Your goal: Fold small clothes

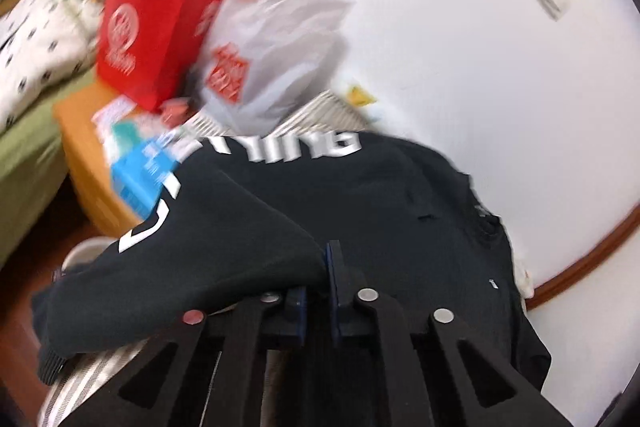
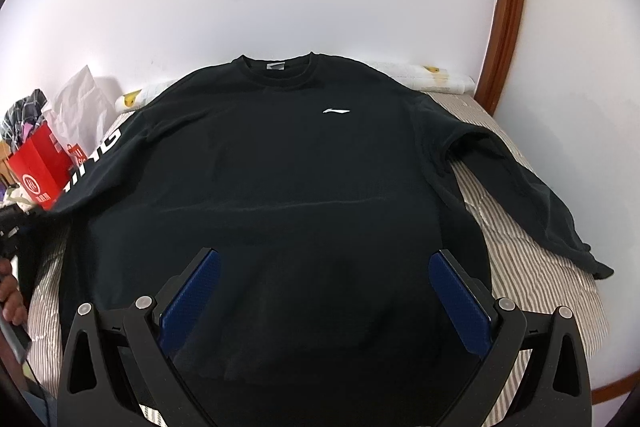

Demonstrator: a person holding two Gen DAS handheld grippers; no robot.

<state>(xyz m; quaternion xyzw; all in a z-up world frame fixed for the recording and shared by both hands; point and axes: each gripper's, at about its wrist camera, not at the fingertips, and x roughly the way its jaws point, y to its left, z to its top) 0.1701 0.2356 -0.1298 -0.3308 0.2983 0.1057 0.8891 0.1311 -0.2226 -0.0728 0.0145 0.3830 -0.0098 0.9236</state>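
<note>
Left tongs (image 1: pixel 320 279) pinch black sweatshirt (image 2: pixel 280 167) sleeve; right tongs (image 2: pixel 324 287) spread wide above hem.

Left gripper (image 1: pixel 320 291) pinching black sweatshirt sleeve (image 1: pixel 208 251)

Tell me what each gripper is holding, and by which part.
The left gripper is shut on the black sweatshirt, pinching its lettered sleeve. The right gripper is open, holding nothing.
</note>
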